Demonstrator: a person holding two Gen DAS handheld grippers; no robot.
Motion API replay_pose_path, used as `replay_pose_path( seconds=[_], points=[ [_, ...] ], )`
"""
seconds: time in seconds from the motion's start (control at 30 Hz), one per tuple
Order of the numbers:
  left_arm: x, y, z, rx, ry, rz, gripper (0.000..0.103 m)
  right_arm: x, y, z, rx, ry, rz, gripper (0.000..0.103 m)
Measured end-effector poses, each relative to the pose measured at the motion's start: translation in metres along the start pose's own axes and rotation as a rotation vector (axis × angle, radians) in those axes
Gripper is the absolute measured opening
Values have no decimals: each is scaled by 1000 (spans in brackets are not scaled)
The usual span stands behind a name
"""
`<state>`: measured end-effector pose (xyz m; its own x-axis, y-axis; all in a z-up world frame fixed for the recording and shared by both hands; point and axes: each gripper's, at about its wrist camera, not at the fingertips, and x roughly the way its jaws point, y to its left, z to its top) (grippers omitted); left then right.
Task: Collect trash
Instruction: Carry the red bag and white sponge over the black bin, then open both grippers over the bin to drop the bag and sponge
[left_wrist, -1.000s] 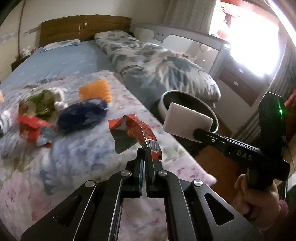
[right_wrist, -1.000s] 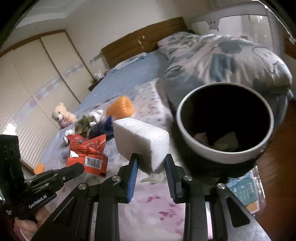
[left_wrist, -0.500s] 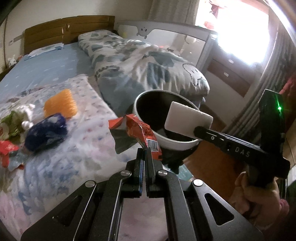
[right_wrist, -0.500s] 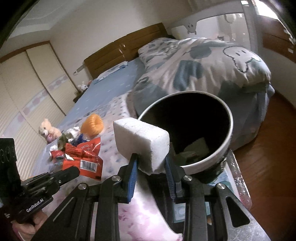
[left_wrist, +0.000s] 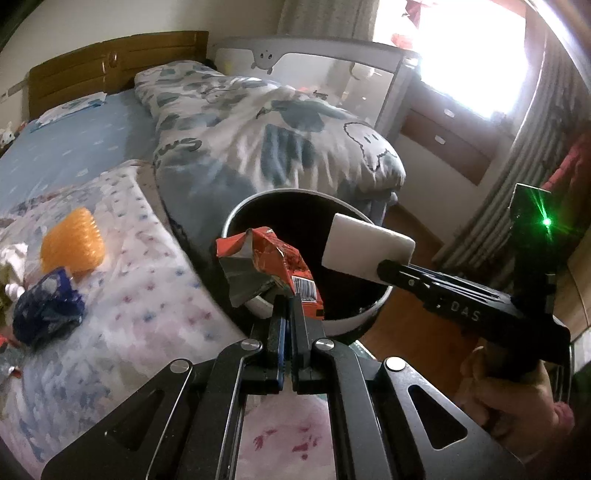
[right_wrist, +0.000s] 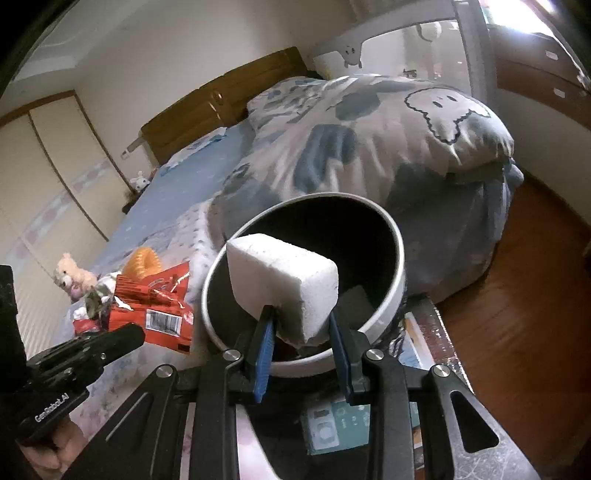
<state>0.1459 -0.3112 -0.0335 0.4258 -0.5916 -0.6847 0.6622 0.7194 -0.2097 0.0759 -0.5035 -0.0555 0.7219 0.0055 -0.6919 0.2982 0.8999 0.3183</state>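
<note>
Both tools tilted over bin

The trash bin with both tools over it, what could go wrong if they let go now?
The red wrapper in the left tool hangs over the trash bin near its rim and might flutter onto the bed. The white foam block in the right tool could bounce off the rim.

bin mouth lying open from above, w/ dark scraps sitting low inside. duvet crowding its far side, bed edge hugging its left. floor to the right staying clear.
</note>
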Motion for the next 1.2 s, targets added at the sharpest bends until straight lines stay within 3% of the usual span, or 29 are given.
replay_pose_path(
  seconds=[0.77, 0.87, 1.0, 1.03, 1.2],
  points=[
    [38, -7, 20, -6, 40, 0, 1, 27, -21, 27, 10, 27, -42, 30],
    [40, -6, 22, -18, 47, 9, 6, 30, -22, 29, 12, 34, -45, 34],
    [36, -1, 20, -43, 37, 20, 37, 31, -25, 32, 34, 43, -39, 46],
    [33, 1, 17, -48, 32, 24, 38, 30, -25, 33, 35, 38, -39, 53],
    [18, 14, 3, -77, 31, 42, 43, 23, -23, 31, 45, 15, -32, 65]
  ],
)
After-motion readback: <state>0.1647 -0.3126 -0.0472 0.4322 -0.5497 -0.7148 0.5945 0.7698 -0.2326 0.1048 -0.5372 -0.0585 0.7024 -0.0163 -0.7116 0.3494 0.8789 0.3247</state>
